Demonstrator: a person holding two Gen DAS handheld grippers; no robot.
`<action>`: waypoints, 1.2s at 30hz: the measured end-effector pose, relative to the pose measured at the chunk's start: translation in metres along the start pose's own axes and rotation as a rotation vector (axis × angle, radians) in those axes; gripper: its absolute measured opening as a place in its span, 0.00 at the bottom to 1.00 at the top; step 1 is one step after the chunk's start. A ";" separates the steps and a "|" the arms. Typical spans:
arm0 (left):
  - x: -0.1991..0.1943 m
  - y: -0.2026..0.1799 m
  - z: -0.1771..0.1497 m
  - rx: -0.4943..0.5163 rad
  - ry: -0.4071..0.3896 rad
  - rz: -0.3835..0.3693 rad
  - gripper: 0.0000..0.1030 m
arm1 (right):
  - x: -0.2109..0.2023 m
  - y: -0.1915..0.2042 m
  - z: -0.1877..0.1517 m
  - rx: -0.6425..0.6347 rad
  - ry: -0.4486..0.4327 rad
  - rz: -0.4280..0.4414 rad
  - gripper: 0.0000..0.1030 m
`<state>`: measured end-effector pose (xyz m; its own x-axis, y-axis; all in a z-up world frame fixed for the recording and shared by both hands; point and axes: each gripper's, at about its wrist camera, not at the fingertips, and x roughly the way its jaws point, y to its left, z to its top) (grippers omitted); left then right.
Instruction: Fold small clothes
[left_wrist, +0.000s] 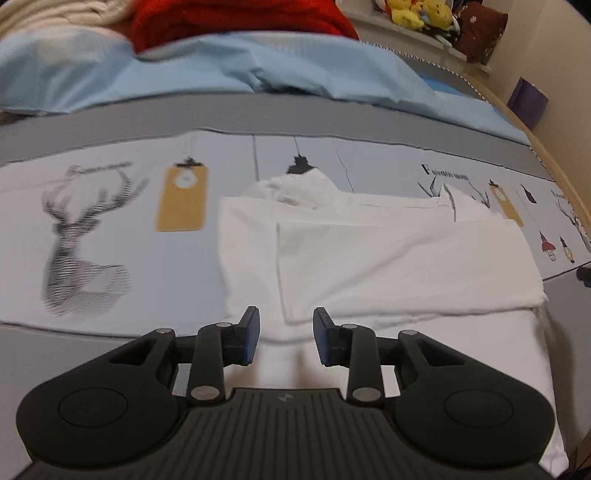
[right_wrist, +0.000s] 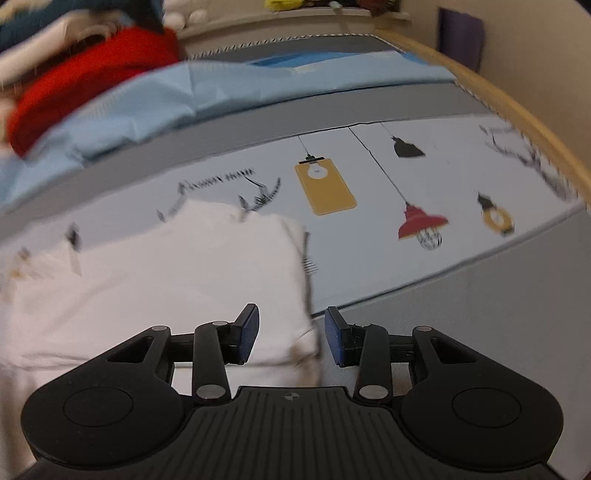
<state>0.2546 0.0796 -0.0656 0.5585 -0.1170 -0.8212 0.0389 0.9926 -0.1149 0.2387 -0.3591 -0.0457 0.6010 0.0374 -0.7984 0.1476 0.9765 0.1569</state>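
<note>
White shirt (left_wrist: 388, 258) lies part-folded on the printed bedsheet (left_wrist: 110, 221), left gripper (left_wrist: 285, 336) and right gripper (right_wrist: 291, 336) both spread and empty above its near edge; looks light, limp, slide-prone, so pinch hem corners.

This is a bedroom in a home. A bed (left_wrist: 332, 122) fills most of the view. Its sheet (left_wrist: 110, 229) has drawings of deer, lamps and light bulbs on it. A light blue blanket (left_wrist: 221, 70) lies bunched up across the bed, with a red cloth (left_wrist: 236, 18) and other soft things piled behind it. A white shirt (left_wrist: 369, 251) lies flat on the sheet. Yellow stuffed toys (left_wrist: 417, 13) sit on a shelf (left_wrist: 388, 35) by the wall.
</note>
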 end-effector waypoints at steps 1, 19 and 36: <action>-0.016 -0.001 -0.004 0.007 -0.018 0.002 0.34 | -0.013 0.000 -0.001 0.021 -0.008 0.025 0.39; -0.092 0.021 -0.175 -0.008 0.115 -0.010 0.38 | -0.122 -0.016 -0.145 -0.086 0.063 0.087 0.40; -0.050 0.039 -0.225 -0.069 0.281 -0.080 0.52 | -0.050 -0.028 -0.202 -0.085 0.303 -0.032 0.49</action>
<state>0.0418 0.1171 -0.1548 0.3046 -0.2086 -0.9293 0.0114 0.9765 -0.2154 0.0453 -0.3451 -0.1273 0.3335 0.0560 -0.9411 0.0890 0.9919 0.0906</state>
